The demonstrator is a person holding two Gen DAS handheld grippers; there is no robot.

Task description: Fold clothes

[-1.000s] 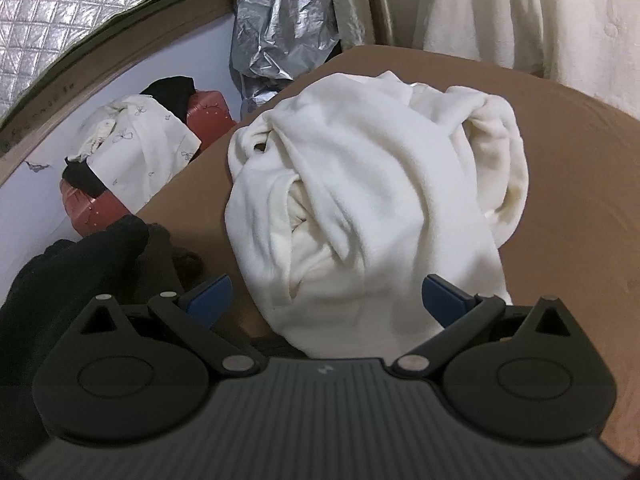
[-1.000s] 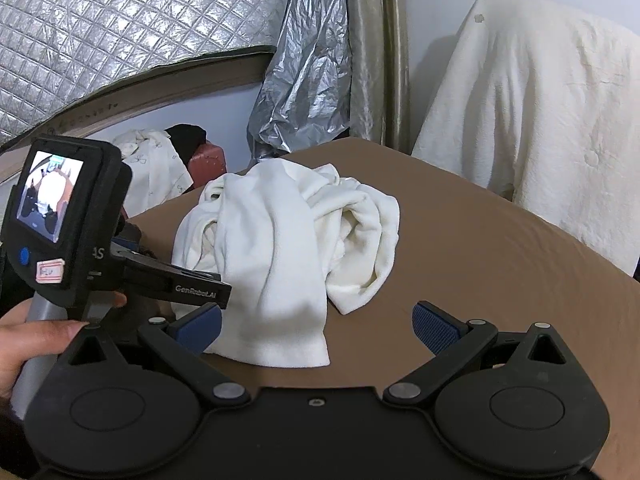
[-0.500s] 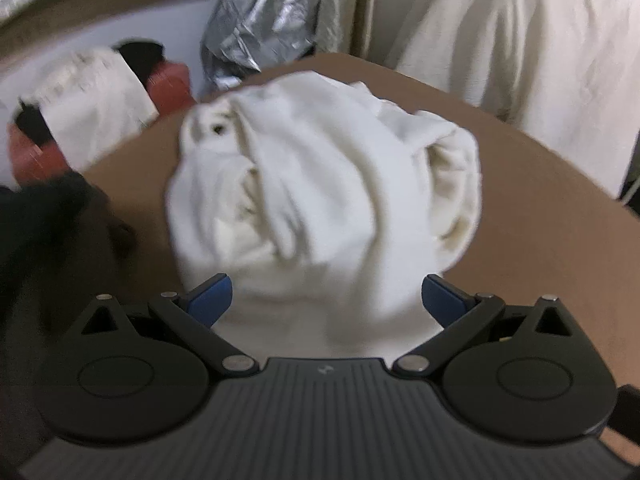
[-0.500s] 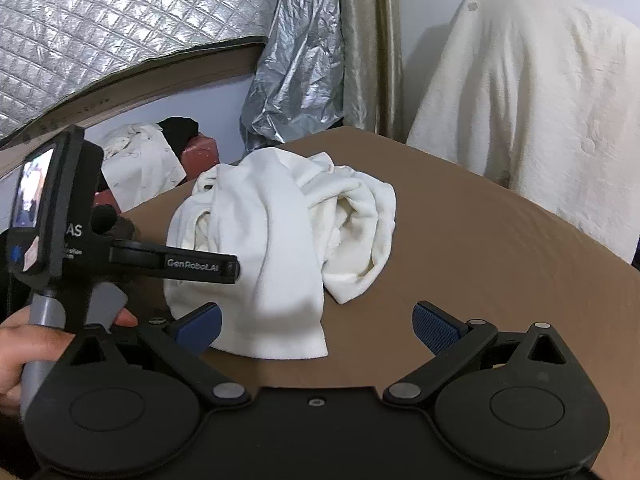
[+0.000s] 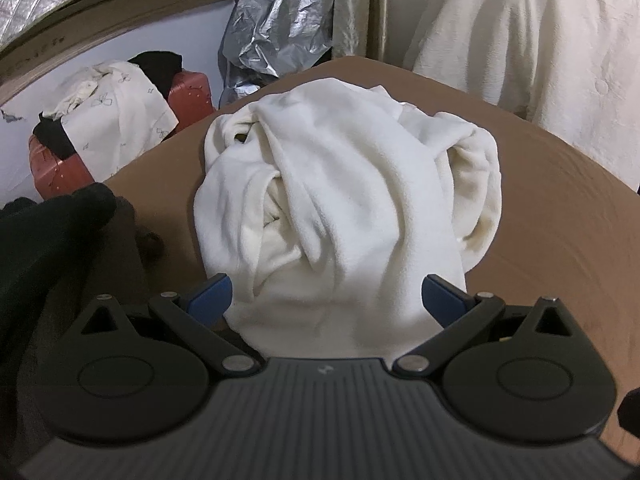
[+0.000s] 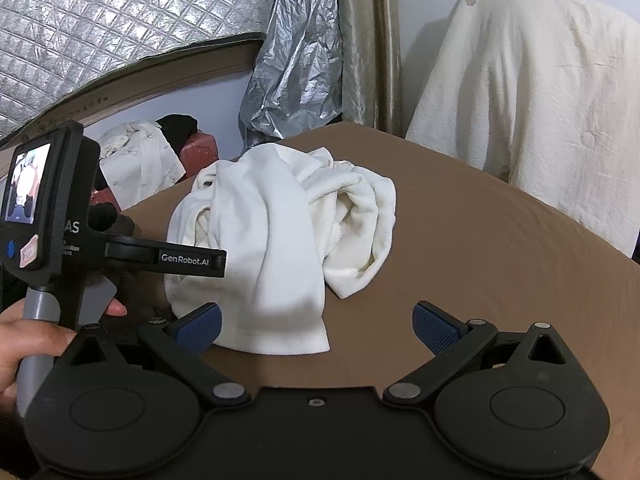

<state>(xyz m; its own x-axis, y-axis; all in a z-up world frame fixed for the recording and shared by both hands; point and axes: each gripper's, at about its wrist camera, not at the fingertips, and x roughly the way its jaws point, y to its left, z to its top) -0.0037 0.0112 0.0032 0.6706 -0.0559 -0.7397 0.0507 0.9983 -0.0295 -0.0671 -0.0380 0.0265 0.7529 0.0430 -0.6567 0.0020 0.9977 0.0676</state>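
Risk lies in the bunched cream garment [image 5: 344, 200] on the brown surface [image 6: 500, 264], its hem between the left gripper [image 5: 326, 292] jaws: both spread wide, the right gripper [image 6: 316, 320] too, closing could pinch several layers

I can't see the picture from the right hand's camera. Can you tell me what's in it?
A crumpled white garment lies in a heap on a brown surface, unfolded. The right gripper is open just in front of it, touching nothing. At the left, a hand holds the left gripper beside the heap.
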